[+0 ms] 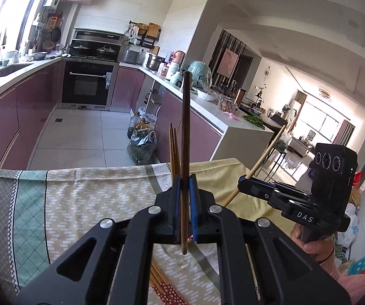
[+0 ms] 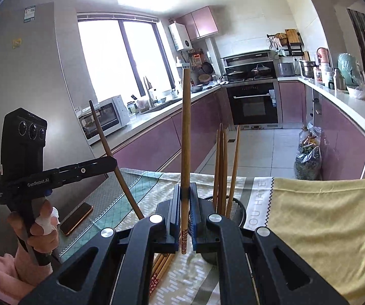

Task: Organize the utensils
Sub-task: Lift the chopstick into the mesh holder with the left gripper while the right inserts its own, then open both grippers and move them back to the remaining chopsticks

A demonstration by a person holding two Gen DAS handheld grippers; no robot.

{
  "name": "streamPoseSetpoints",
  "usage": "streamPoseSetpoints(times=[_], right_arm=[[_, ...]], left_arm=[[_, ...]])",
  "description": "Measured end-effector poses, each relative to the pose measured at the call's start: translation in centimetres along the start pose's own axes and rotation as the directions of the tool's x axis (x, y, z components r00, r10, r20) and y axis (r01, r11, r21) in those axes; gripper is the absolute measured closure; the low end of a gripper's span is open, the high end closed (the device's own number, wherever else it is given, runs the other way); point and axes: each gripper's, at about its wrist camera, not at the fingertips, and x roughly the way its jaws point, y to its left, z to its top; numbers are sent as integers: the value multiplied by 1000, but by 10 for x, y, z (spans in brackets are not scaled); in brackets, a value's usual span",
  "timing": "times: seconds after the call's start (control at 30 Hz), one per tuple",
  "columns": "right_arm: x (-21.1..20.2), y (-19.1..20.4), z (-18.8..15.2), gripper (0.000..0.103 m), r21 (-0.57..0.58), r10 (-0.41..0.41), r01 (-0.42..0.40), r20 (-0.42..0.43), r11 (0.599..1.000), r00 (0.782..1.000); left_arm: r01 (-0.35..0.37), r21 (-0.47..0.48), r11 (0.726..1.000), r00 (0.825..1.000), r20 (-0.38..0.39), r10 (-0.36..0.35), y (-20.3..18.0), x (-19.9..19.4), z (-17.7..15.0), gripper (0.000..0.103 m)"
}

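Note:
My left gripper (image 1: 184, 178) is shut on a dark brown chopstick (image 1: 185, 137) that stands upright above the patterned tablecloth (image 1: 85, 198). My right gripper (image 2: 185, 186) is shut on a light wooden chopstick (image 2: 185, 132), also upright. Each gripper shows in the other's view, the right (image 1: 243, 179) and the left (image 2: 112, 164). Several chopsticks (image 2: 221, 167) stand in a black mesh holder (image 2: 239, 207) just right of my right gripper; their tips show in the left wrist view (image 1: 173, 150). More chopsticks (image 2: 160, 267) lie flat on the cloth beneath the grippers.
A phone (image 2: 76, 218) lies near the table's left edge, beside a grey fridge (image 2: 17, 76). A yellow cloth (image 2: 330, 228) covers the table's right part. Beyond the table are purple kitchen cabinets (image 2: 157, 139), an oven (image 2: 253, 101) and bags on the floor (image 2: 307, 157).

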Motion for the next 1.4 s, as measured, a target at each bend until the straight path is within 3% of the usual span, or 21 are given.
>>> streamPoseSetpoints(times=[0.37,0.6,1.0,1.4], right_arm=[[-4,-16,32,97,-15,-38,39,64,999,997],[18,-25,26,97,-1,-52,52,5,999,999],[61,-33,7,97,15,-60,64,-173,998,983],[86,-38,2,96,42,-70,80,-214,996,974]], left_arm=[[-13,50,999,997,78,9,-21,23,46,96],[-85,110,990,996,-17,87,-27,58,33,95],[-74,160,984,972,-210,107,-14,108,1,95],[-81,137,987,961,-251,114,-3,138,9,93]])
